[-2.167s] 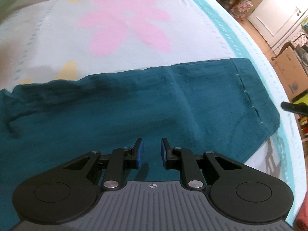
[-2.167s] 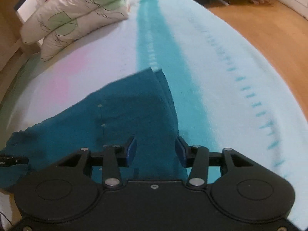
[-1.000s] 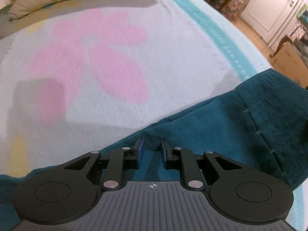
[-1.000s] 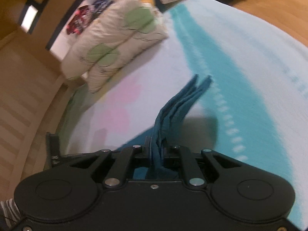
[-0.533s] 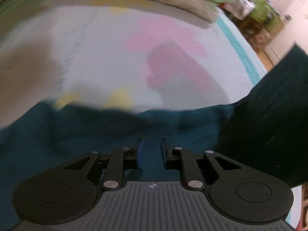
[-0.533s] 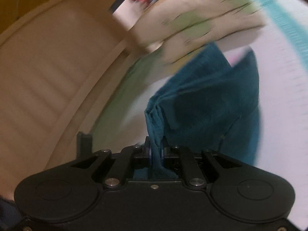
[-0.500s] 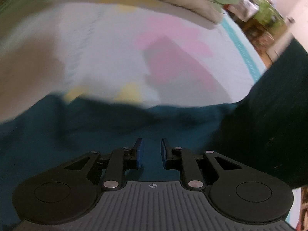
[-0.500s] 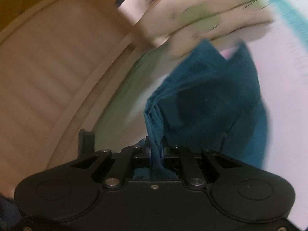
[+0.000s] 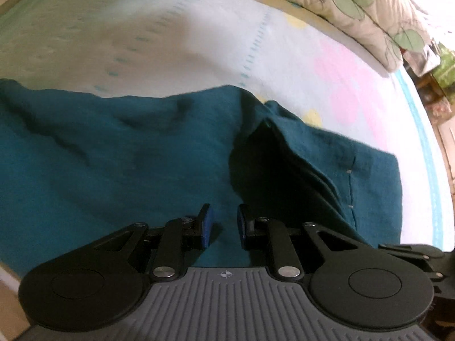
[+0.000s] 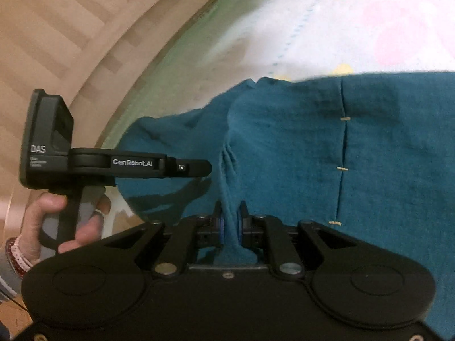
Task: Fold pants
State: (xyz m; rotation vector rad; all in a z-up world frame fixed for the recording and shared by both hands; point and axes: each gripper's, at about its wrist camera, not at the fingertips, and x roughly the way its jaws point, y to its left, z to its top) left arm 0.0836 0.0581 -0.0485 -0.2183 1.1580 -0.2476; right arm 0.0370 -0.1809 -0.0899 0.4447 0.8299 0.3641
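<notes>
Teal pants lie across the bed, and the end with the stitched hem is doubled back over them at the right. My left gripper points down at the cloth. Its blue pads stand close together with teal fabric filling the gap, shut on it. My right gripper is shut on a bunched pleat of the pants, low over the folded layer, beside the hem seam. In the right wrist view the left gripper is seen side-on, held by a hand, just left of the pleat.
The bed is covered by a pale blanket with pink and yellow flower shapes and a turquoise border. A leaf-print pillow lies at the far right. A beige panelled headboard runs along the bed's edge at the left of the right wrist view.
Both grippers have swept across the bed, carrying the hem end over the rest of the pants. The cloth that hung from the right gripper now spreads over the lower layer.
</notes>
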